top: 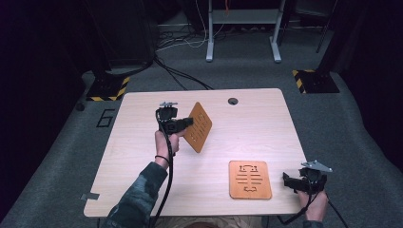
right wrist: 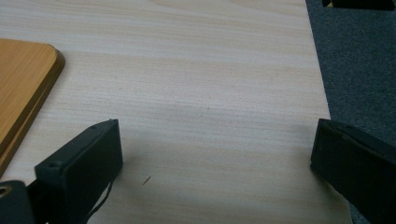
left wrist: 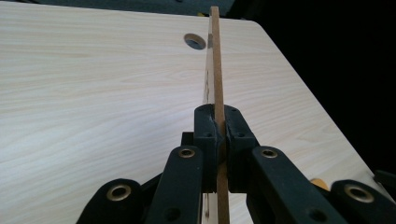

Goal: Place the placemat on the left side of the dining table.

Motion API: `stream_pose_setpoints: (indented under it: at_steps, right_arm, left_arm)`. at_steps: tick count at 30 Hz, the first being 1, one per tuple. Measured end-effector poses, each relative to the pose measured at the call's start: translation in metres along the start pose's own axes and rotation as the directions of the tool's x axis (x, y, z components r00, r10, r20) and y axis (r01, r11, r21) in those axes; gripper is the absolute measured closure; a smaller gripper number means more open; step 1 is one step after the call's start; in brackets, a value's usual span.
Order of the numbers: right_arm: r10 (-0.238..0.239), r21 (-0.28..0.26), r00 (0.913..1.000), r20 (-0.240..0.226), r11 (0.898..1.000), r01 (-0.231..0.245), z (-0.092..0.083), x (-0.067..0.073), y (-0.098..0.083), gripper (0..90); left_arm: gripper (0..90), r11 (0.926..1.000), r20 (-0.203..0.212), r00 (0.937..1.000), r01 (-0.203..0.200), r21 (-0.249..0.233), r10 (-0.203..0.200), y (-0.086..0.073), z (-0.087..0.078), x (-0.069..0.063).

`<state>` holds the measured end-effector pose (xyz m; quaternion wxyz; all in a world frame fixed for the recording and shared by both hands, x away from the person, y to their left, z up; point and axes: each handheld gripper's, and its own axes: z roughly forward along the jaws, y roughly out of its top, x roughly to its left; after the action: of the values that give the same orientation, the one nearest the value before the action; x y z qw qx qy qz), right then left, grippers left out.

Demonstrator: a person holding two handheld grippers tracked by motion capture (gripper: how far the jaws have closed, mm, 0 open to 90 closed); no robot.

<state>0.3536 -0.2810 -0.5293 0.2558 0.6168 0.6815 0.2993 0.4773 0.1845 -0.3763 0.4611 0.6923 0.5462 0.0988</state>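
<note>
We've got the left gripper (left wrist: pixel 217 135) jaws clamped on the slotted wooden panel (top: pixel 198 127), edge-on between them, above the worktop (top: pixel 142 142). Right gripper (right wrist: pixel 215 154) jaws wide apart, beside second panel (top: pixel 250 179). Keep squeeze firm, carry panel level.

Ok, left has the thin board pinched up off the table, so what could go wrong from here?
1. The left gripper clamps the lifted wooden board by one edge alone; most of it sticks out beyond the jaws, so it may pivot or slip.
2. Lowered carelessly, it could knock the second board lying flat.
3. The right gripper sits open near the table edge, too far off to steady anything.
</note>
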Motion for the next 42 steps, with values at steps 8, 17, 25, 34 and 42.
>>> stream_pose_setpoints:
  at_steps: [8,17,25,34,42]
  right_arm:
    - [0.000,0.000,1.0000,0.002,1.000,0.000,0.000,0.000,0.000,1.4]
    - [-0.001,0.000,1.0000,0.004,1.000,0.001,0.000,0.000,0.000,1.5]
    - [0.001,-0.001,1.0000,0.006,1.000,-0.001,0.000,0.000,0.000,1.7]
    - [0.005,-0.004,1.0000,0.007,1.000,-0.005,0.000,0.000,0.000,1.7]
    - [0.003,-0.001,1.0000,0.009,1.000,-0.003,0.000,0.000,0.000,1.7]
  left_arm:
    - [85.8,0.9990,-0.051,0.9981,0.033,-0.031,-0.034,0.005,-0.017,0.027]
    - [85.8,0.9960,-0.103,0.9921,0.065,-0.062,-0.071,0.006,-0.030,0.050]
    - [85.8,0.9922,-0.176,0.9781,0.100,-0.075,-0.112,0.005,-0.036,0.069]
    - [85.7,0.9880,-0.246,0.9580,0.131,-0.081,-0.148,0.003,-0.039,0.094]
    - [85.8,0.9820,-0.313,0.9311,0.169,-0.084,-0.187,-0.004,-0.041,0.120]
